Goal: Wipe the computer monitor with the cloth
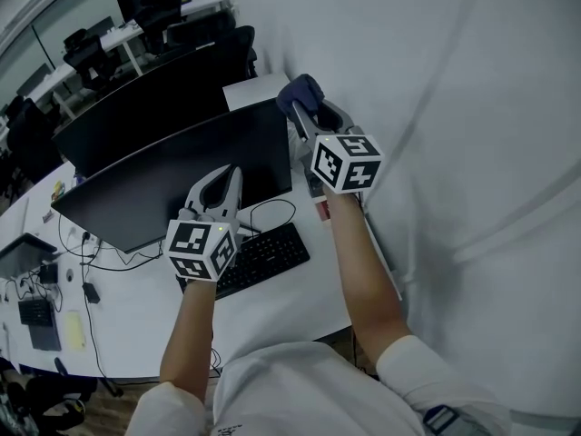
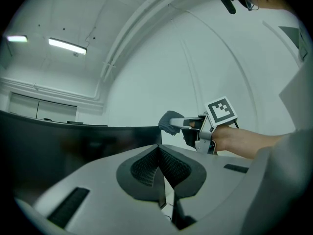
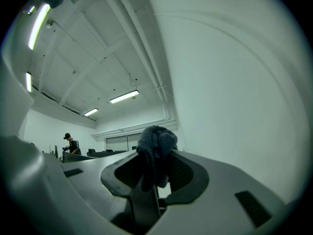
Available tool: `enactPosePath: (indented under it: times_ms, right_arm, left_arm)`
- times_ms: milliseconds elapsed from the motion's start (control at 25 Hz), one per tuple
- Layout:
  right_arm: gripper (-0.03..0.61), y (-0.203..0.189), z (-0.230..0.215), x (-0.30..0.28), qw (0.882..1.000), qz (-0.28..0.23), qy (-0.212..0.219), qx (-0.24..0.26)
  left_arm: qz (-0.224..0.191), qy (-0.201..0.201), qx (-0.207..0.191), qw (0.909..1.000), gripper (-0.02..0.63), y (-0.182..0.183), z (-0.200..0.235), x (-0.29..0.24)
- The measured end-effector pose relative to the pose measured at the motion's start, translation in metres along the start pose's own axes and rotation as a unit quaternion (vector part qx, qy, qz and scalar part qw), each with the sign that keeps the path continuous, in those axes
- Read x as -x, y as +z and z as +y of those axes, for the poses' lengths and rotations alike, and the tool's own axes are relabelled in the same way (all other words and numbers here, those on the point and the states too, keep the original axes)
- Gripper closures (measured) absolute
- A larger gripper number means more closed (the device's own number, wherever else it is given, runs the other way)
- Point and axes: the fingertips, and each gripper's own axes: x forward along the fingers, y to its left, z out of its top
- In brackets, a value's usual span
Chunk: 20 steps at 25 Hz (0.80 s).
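A wide black monitor [image 1: 172, 180] stands on the white desk [image 1: 136, 321], its screen dark. My right gripper [image 1: 303, 114] is shut on a dark blue cloth [image 1: 300, 92] and holds it at the monitor's upper right corner. The cloth [image 3: 156, 151] bunches up between that gripper's jaws [image 3: 155, 168]. From the left gripper view the cloth [image 2: 170, 122] shows just above the monitor's top edge [image 2: 78, 146]. My left gripper [image 1: 229, 182] is shut with nothing in it, in front of the lower part of the screen; its jaws [image 2: 160, 173] meet.
A black keyboard [image 1: 263, 260] lies on the desk below the monitor, with cables [image 1: 91, 262] and small devices to the left. A white wall [image 1: 454, 107] runs along the right. More desks, chairs and monitors [image 1: 154, 7] stand behind. A person [image 3: 71, 143] stands far off.
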Motion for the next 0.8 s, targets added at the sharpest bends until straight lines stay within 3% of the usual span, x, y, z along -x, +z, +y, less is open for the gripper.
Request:
enactPosePath:
  times_ms: [280, 400, 600, 800]
  right_arm:
    - [0.442, -0.002, -0.02, 0.004, 1.0, -0.022, -0.014, -0.002]
    - [0.442, -0.008, -0.017, -0.001, 0.998, -0.008, -0.017, 0.054]
    - [0.442, -0.027, -0.002, -0.007, 0.985, 0.021, -0.014, 0.17]
    - [0.442, -0.055, -0.004, -0.005, 0.979, 0.05, -0.008, 0.197]
  left_arm:
    - [0.013, 0.0, -0.005, 0.9999, 0.603, -0.007, -0.004, -0.008]
    - [0.022, 0.002, -0.006, 0.9998, 0.603, -0.012, -0.004, -0.011]
    - [0.034, 0.003, -0.003, 0.9994, 0.603, -0.022, -0.003, -0.014]
    - [0.047, 0.004, 0.005, 0.9989, 0.603, -0.039, -0.003, -0.016]
